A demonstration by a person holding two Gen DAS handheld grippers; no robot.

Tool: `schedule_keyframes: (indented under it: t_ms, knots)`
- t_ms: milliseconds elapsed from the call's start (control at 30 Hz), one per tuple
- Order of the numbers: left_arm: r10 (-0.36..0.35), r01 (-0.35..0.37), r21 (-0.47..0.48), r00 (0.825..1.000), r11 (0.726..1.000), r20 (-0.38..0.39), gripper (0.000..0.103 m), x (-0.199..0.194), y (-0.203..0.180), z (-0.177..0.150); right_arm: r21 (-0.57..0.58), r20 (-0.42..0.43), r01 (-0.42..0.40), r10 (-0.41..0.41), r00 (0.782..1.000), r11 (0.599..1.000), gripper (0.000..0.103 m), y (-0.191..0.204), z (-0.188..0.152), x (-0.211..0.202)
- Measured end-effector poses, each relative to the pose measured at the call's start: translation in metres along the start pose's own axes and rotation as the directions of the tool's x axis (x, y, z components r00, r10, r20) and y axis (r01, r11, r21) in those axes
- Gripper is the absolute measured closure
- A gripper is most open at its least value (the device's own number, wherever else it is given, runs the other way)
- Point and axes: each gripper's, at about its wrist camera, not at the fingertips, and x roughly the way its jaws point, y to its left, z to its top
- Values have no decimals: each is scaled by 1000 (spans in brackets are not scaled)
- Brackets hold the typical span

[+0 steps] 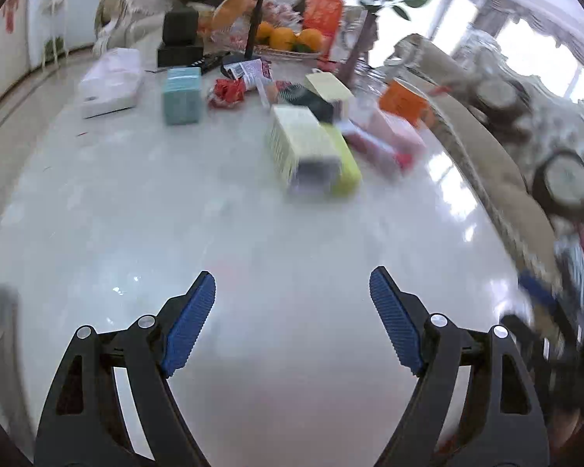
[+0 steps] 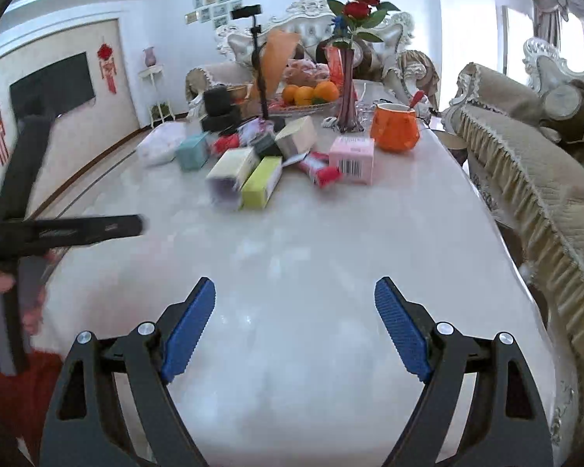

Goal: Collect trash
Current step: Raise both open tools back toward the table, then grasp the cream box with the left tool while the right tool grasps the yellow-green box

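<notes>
A heap of trash lies mid-table: a pale yellow carton (image 1: 299,144) (image 2: 231,169), a lime box (image 1: 344,159) (image 2: 261,182), a pink barcode box (image 2: 352,159), a red wrapper (image 1: 373,148) (image 2: 319,167), a teal box (image 1: 182,95) (image 2: 192,150) and crumpled red paper (image 1: 227,91). My left gripper (image 1: 292,295) is open and empty, well short of the heap. My right gripper (image 2: 295,303) is open and empty over bare table. The left gripper's body (image 2: 58,229) shows blurred at the left of the right wrist view.
The white marble table (image 2: 331,241) carries an orange mug (image 2: 393,126), a vase of roses (image 2: 348,89), a fruit tray with oranges (image 2: 307,95), a phone stand (image 2: 259,66), black boxes (image 2: 218,111) and a white packet (image 2: 161,148). A beige sofa (image 2: 533,179) runs along the right edge.
</notes>
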Motion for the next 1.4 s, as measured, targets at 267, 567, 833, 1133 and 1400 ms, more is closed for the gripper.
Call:
schedule_keyframes:
  t_ms: [267,567,833,1133,1400]
  knots:
    - [20,-27,-96,997,995,-72,23,98,-8,89,-19,-44,-8,8,999,1000,23,4,40,75]
    - [89,-96,-70,991,993,-96,23,122,15,106,-38,-63,-20,18,998,999,23,16,67,116]
    - [146,-152,-41,982,988,-117,23,128,44,117,-103,-138,-4,-10,990,995,24,45,81,161]
    - [224,-219,67,971,973,-79,56,133,40,120,-80,-233,29,-47,971,996,47,49,88,200]
    - [159,-157,67,987,985,-27,57,93,49,97,72,-188,-66,79,979,995,76,27,80,161]
